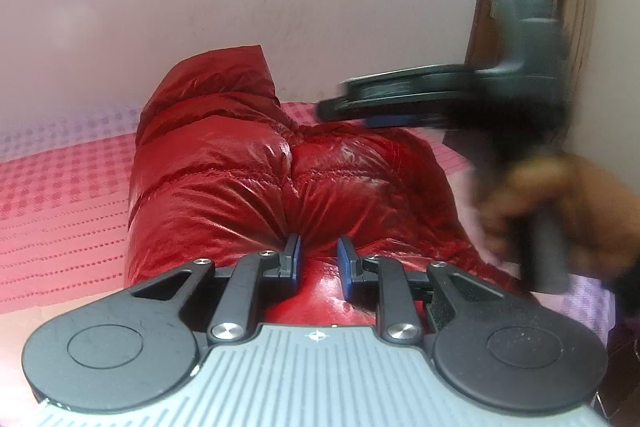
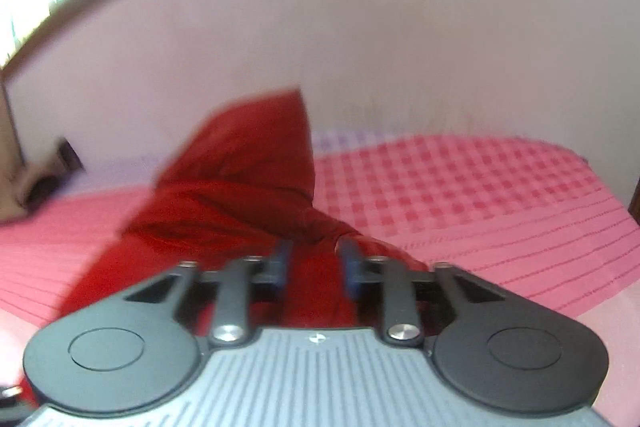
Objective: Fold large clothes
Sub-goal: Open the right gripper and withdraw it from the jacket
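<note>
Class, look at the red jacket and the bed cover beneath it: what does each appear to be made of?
Red jacket: probably a thin, glossy synthetic shell such as nylon, padded; it shines with highlights and bulges between stitched seams. Bed cover: apparently a matte woven fabric, perhaps cotton; pink checks and stitched lines, no shine.

The left gripper (image 1: 318,259) points forward and slightly down, its blue-padded fingers (image 1: 293,254) set a narrow gap apart with red fabric lying between them; whether the pads press it cannot be told. The right gripper (image 2: 314,261), blurred, stands with its jaws parted. From the left wrist view it hangs up at the right, turned on its side, a person's hand (image 1: 560,211) wrapped around its dark handle.
</note>
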Tool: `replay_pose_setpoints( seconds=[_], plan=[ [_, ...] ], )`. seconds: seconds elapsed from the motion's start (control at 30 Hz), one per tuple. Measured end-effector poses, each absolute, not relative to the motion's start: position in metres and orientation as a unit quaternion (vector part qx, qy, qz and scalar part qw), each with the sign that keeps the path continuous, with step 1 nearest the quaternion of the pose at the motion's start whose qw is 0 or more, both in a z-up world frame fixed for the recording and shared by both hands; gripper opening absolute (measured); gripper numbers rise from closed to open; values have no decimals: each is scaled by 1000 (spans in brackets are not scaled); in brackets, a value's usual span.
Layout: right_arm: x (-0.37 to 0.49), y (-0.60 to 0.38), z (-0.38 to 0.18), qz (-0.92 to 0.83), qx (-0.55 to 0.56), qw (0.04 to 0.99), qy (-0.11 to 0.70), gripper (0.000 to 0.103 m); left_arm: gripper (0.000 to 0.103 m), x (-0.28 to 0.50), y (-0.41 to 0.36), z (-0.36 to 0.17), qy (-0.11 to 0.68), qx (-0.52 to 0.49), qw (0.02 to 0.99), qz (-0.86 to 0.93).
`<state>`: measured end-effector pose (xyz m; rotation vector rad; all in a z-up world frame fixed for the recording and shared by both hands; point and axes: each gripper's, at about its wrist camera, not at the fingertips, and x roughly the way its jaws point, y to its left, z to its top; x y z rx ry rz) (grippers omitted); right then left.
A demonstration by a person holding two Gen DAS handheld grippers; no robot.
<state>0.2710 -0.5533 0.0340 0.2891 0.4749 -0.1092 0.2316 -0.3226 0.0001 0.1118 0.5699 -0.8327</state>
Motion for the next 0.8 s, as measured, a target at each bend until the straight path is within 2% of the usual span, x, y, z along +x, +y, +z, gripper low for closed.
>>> replay_pose_setpoints(
  seconds=[0.07, 0.17, 0.27, 0.43, 0.47, 0.5, 0.6, 0.67, 0.73, 0.77, 0.8],
  plan=[
    [241, -557, 39, -48, 148, 963, 218, 65, 26, 231, -322, 0, 271, 53, 875, -398],
    [193, -561, 35, -39, 170, 961, 214, 65, 26, 228, -321, 0, 269, 52, 876, -396],
    [153, -563, 17, -41, 204, 952, 226, 74, 26, 225, -322, 1, 268, 54, 877, -394],
    [120, -554, -12, -20, 247, 940, 234, 74, 26, 224, -321, 2, 267, 56, 877, -395],
    [118, -551, -17, -25, 245, 938, 243, 65, 26, 224, -321, 2, 268, 54, 877, -395],
    [118, -549, -24, -34, 242, 936, 254, 39, 26, 224, -321, 3, 268, 53, 877, -395],
    [116, -556, -35, -30, 277, 927, 249, 33, 27, 222, -318, 5, 259, 52, 879, -398],
    [119, -562, -41, -24, 301, 919, 252, 33, 38, 219, -313, 10, 254, 45, 876, -408],
    [118, -565, -47, -15, 315, 915, 252, 33, 66, 214, -306, 19, 249, 32, 876, -411],
    [117, -567, -47, -11, 319, 914, 251, 33, 75, 211, -302, 23, 239, 30, 881, -408],
    [118, -569, -47, -7, 324, 913, 250, 33, 94, 207, -298, 27, 224, 33, 889, -399]
  ],
)
